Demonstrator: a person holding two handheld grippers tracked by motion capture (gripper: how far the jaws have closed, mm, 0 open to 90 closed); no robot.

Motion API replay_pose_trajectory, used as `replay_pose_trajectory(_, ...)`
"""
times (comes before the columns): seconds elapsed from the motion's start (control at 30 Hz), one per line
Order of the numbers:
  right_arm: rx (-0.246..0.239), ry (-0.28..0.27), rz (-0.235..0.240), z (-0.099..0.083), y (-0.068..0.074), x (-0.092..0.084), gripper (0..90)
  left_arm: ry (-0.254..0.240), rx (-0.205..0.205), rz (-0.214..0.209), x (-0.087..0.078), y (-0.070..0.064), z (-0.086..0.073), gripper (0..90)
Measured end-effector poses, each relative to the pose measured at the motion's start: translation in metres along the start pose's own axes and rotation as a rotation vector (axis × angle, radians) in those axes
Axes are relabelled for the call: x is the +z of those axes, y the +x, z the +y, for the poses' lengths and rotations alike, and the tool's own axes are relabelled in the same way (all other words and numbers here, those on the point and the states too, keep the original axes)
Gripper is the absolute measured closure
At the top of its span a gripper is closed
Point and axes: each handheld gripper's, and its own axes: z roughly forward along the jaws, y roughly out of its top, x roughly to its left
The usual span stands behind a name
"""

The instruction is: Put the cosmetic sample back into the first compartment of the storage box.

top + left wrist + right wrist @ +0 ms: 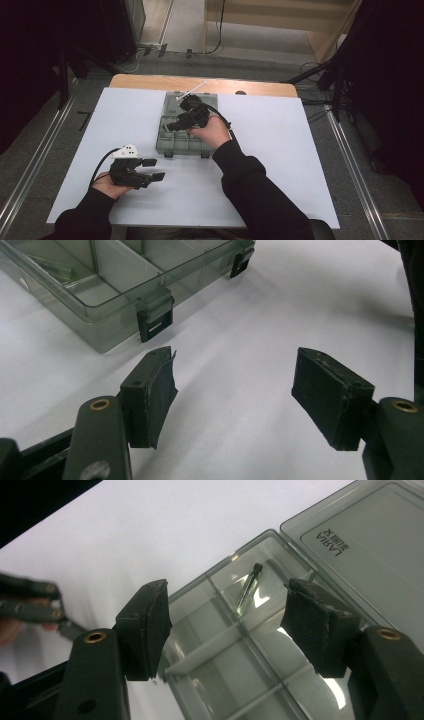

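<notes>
Fingers (150,625) of the right gripper (225,625) gape empty over the box (240,680) at frame centre, a screw (248,590) lying inside; left gripper (235,400) waits wide, empty, lower left.

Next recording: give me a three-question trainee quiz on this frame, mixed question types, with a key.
1. True or false: the organizer box has its lid shut.
2. What lies in the compartment under the right gripper?
A. a coin
B. a screw
C. a battery
3. Fill in: the left gripper is over the bare white ____, its jaws apart and nothing between them.

Key
1. False: the lid lies folded back.
2. B
3. Table
</notes>
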Motion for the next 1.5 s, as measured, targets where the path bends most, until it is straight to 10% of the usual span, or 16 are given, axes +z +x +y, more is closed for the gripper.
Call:
replay_pose_trajectory(0.73, 0.015, -0.098, 0.146, -0.055, -0.019, -0.046, 29.3, 0.007, -0.04, 0.034, 0.002, 0.009, 0.0, 32.7)
replay_pose_trajectory(1.5, 0.063, -0.096, 0.048, -0.081, -0.044, -0.053, 29.9, -0.049, -0.102, 0.078, -0.006, 0.025, 0.017, 32.7)
